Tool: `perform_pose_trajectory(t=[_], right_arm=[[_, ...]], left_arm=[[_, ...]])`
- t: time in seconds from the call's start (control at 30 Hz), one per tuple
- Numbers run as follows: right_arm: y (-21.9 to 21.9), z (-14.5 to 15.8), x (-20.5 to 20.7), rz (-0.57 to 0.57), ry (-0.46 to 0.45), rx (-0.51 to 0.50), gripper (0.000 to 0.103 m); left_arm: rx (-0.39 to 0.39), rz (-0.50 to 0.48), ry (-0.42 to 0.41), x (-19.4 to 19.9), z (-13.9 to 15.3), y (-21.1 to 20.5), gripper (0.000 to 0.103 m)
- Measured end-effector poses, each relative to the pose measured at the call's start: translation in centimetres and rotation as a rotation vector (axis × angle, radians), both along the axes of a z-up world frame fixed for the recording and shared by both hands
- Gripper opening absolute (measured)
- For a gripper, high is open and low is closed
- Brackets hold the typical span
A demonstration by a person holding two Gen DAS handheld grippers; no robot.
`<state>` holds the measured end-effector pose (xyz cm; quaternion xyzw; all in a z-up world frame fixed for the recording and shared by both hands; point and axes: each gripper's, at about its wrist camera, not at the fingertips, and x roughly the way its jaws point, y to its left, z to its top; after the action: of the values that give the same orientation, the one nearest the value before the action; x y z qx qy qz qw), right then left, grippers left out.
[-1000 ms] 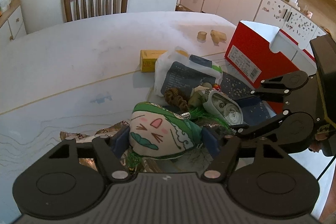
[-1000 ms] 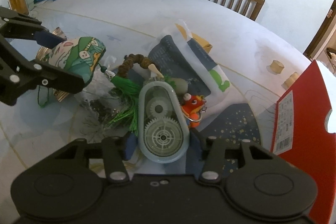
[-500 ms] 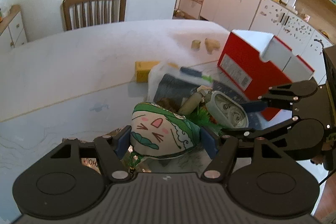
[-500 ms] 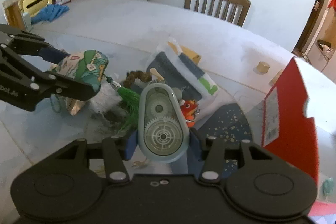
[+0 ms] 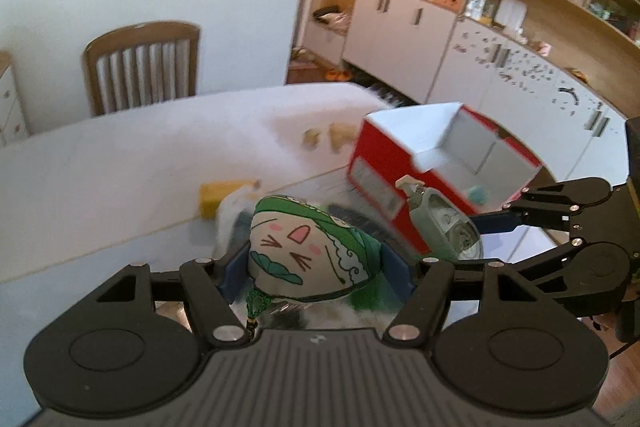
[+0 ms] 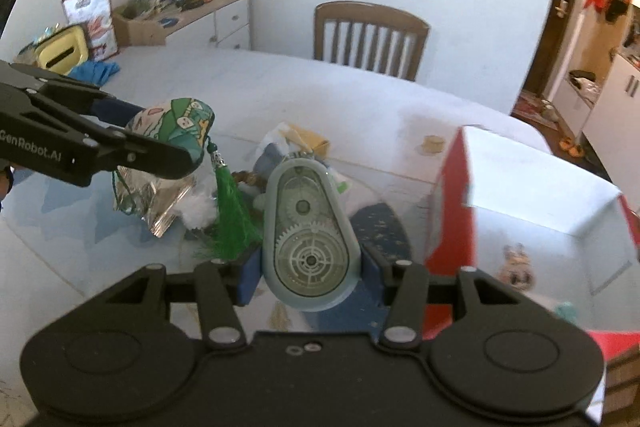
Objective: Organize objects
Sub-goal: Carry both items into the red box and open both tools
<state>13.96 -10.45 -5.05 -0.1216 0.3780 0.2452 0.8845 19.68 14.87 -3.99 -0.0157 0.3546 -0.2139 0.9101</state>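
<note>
My left gripper [image 5: 314, 263] is shut on a stuffed fabric sachet [image 5: 304, 251] with a cartoon face and green cloth, held above the table. Its green tassel [image 6: 234, 215] hangs below in the right wrist view, where the sachet [image 6: 176, 125] also shows. My right gripper [image 6: 308, 267] is shut on a grey-blue correction tape dispenser [image 6: 306, 231] with clear gears, lifted above the pile. The dispenser [image 5: 440, 219] also shows in the left wrist view, near the open red box [image 5: 436, 163]. The red box [image 6: 520, 211] has a white inside with small toys in it.
A pile remains on the white table [image 6: 320, 95]: a plastic bag [image 6: 276, 147], a silver foil packet [image 6: 156, 199], a yellow box [image 5: 220, 197] and a dark speckled mat [image 6: 380, 227]. Two small wooden pieces [image 5: 324, 137] lie farther back. A wooden chair [image 6: 368, 35] stands behind.
Both grippers have risen with their objects and swung toward the red box, whose open white inside now shows. The tassel has lifted off the pile and hangs free.
</note>
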Motion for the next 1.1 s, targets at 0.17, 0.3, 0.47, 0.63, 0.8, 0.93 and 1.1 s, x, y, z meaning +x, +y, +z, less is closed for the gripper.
perform_pose_trajectory(t=[0.17, 0.3, 0.47, 0.63, 0.8, 0.93, 1.1], right_arm=[[-3.4, 2.2, 0.1, -0.07, -0.009, 0.035, 0.05], [-6.5, 3.8, 0.5, -0.118, -0.043, 0.046, 0.05], [-10.0, 4.9, 1.7, -0.17, -0.066, 0.036, 0.05], [-14.4, 5.0, 3.5, -0.224, -0.039, 0.074, 0.05], [-18.7, 4.9, 5.7, -0.271, -0.012, 0.111, 0.05], [-21.7, 4.6, 7.5, -0.29, -0.006, 0.108, 0.05], [-24.8, 3.8, 9.9, -0.3, 0.022, 0.125, 0.05]], left_arm=[[-0.012, -0.058, -0.037, 0.4, 2.2, -2.9, 0.069], [-0.025, -0.093, -0.063, 1.0, 3.8, -5.4, 0.069], [-0.017, -0.139, -0.079, 2.2, 5.1, -9.4, 0.069], [-0.007, -0.172, -0.079, 3.9, 5.6, -13.9, 0.069], [-0.003, -0.194, -0.077, 5.7, 5.7, -18.4, 0.069], [0.021, -0.196, -0.071, 7.3, 5.2, -21.7, 0.069], [0.047, -0.182, -0.052, 9.3, 4.0, -25.3, 0.069]])
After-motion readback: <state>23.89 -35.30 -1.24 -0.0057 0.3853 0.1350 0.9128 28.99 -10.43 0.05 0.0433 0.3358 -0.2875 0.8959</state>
